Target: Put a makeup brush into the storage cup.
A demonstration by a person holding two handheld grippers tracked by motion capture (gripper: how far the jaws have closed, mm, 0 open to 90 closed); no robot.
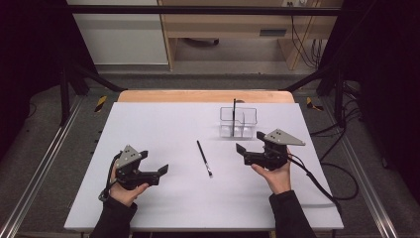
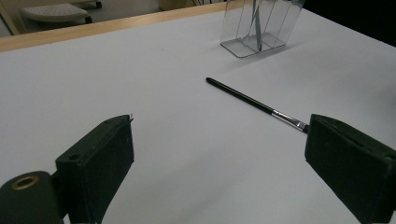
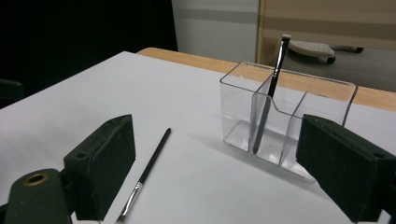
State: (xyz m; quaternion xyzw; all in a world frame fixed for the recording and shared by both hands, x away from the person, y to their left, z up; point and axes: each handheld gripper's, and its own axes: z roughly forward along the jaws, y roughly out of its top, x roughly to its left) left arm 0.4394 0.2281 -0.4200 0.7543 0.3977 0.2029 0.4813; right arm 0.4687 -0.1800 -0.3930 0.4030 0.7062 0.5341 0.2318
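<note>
One brush (image 3: pixel 270 93) already in holder (image 3: pixel 327 93); 2nd brush (image 1: pixel 204 157) lies btwn left claw (image 1: pixel 163 170) & right claw (image 1: pixel 249 144), both spread, empty.

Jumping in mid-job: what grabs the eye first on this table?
A thin black brush lies flat mid-table between the left gripper and right gripper, both open and empty. Behind it, toward the far right, a clear divided holder has a second brush standing upright inside.
</note>
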